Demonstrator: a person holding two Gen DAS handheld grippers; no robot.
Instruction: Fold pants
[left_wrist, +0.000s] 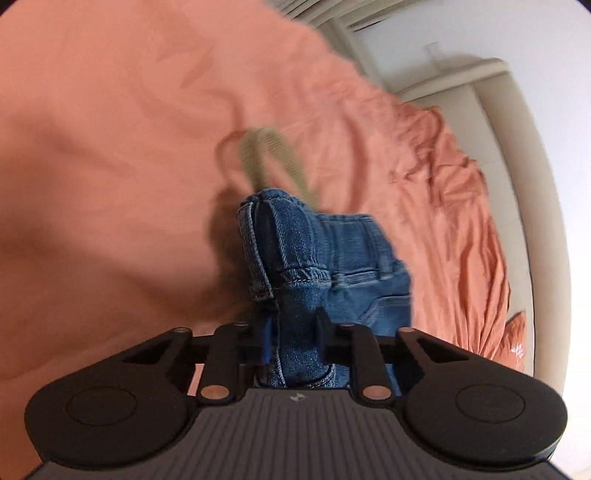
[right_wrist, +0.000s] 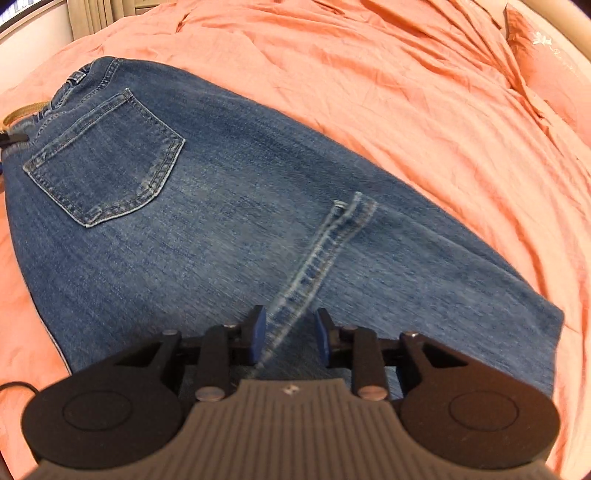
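On the wrinkled orange bedsheet (right_wrist: 424, 92) lay the jeans (right_wrist: 203, 221); the left gripper (left_wrist: 293, 339) clamped their bunched waistband, the right gripper (right_wrist: 291, 334) stood open over a seam.

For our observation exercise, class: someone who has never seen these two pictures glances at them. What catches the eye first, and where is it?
The blue jeans dominate the right wrist view, spread across a salmon-orange bedsheet with a back pocket facing up at the upper left. In the left wrist view, the left gripper is clamped on a bunched denim waistband, a tan belt looping beyond it. The right gripper straddles a seam.
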